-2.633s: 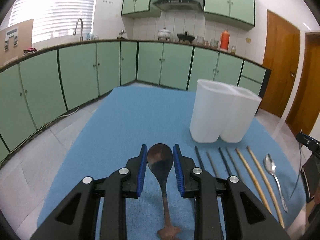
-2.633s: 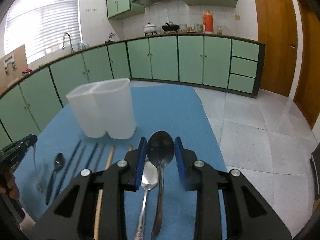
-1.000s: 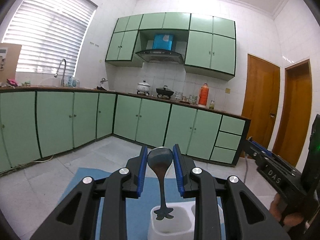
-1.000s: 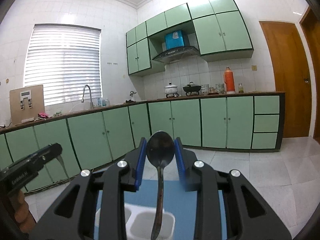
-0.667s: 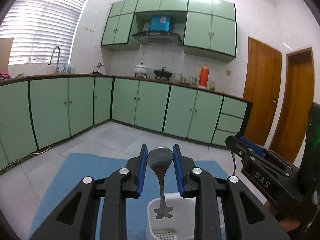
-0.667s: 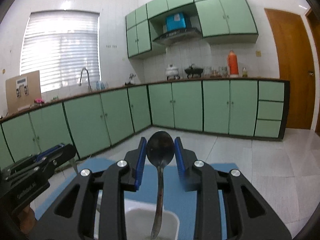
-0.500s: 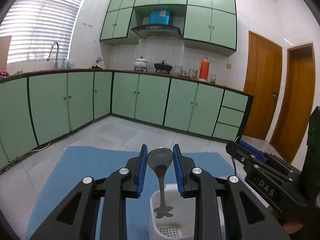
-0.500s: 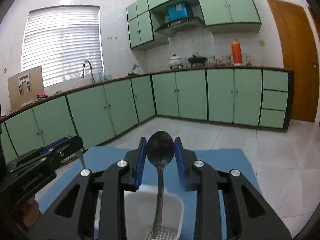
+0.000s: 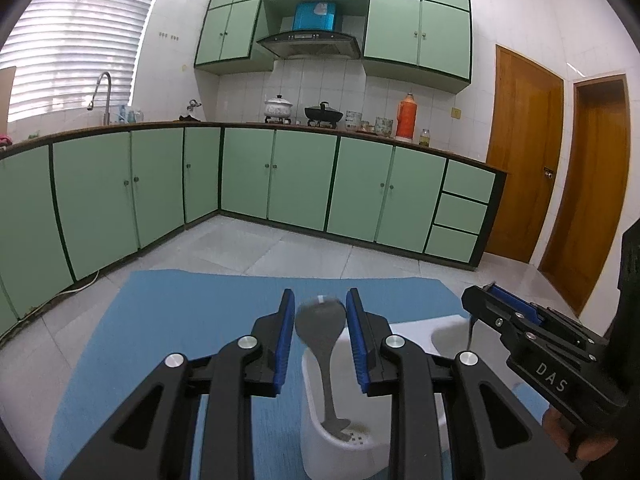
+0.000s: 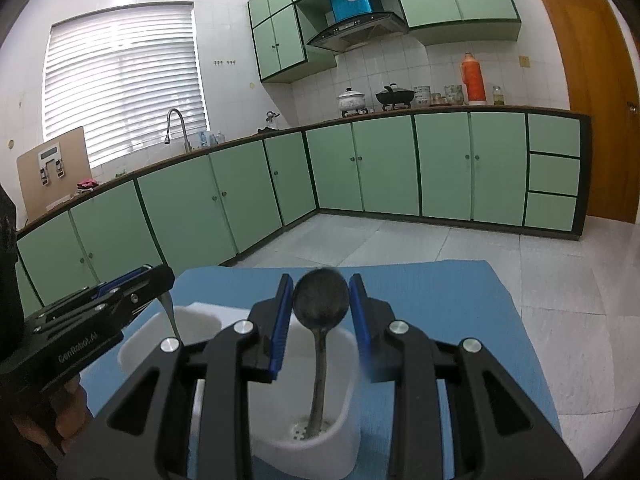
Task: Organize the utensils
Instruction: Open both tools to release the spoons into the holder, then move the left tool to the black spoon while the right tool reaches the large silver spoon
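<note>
Spoons hang handle-down, one pinched by its bowl in each gripper: left gripper (image 9: pixel 320 334) over the left cup of the white holder (image 9: pixel 344 454), right gripper (image 10: pixel 320 314) over the right cup. Handle tips already reach inside; release looks next.

I see a kitchen with green cabinets (image 9: pixel 280 176) running round two walls under a dark counter. On it stand a white pot (image 9: pixel 279 104), a black wok (image 9: pixel 323 112) and an orange flask (image 9: pixel 406 116). A hood (image 9: pixel 310 45) hangs above them with a blue box (image 9: pixel 316 16) on top. A tap (image 10: pixel 176 126) stands under the window blinds (image 10: pixel 124 80). At the right are two wooden doors (image 9: pixel 524 160). The floor (image 9: pixel 256 248) is pale tile.
</note>
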### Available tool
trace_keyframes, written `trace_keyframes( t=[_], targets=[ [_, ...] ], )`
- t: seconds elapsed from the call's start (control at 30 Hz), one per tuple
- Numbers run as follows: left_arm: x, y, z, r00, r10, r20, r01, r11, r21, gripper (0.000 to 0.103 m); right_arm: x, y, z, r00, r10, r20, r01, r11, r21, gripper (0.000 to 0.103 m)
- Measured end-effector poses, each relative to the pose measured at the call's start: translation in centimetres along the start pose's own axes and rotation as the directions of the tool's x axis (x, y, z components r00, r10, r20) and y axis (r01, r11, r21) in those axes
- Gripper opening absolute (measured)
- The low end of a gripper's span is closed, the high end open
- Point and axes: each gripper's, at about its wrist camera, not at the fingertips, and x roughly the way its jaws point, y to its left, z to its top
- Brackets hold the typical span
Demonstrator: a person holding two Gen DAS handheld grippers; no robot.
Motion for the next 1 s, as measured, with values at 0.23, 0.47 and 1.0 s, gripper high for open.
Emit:
trace_keyframes(
  t=[0.23, 0.47, 1.0],
  targets=[
    [-0.7, 0.4, -0.4, 1.000, 0.002, 0.009, -0.002, 1.000, -0.031, 0.048, -0.9, 0.0, 0.4, 1.000, -0.001, 0.024, 0.001, 1.000, 0.003, 0.039],
    [-2.3, 0.9, -0.5, 0.999, 0.019, 0.032, -0.018, 0.999, -0.042, 0.057, -2.4, -0.9, 0.5, 0.999, -0.019, 0.047, 0.018, 0.999, 0.032, 0.045],
    [-9.2, 3.0, -4.9, 0.972, 0.156, -0.174, -0.167, 0.985, -0.045, 0.089, -9.2, -1.9, -3.5, 0.986, -0.153, -0.072, 0.155, 0.988, 0.017, 0.083]
  ],
)
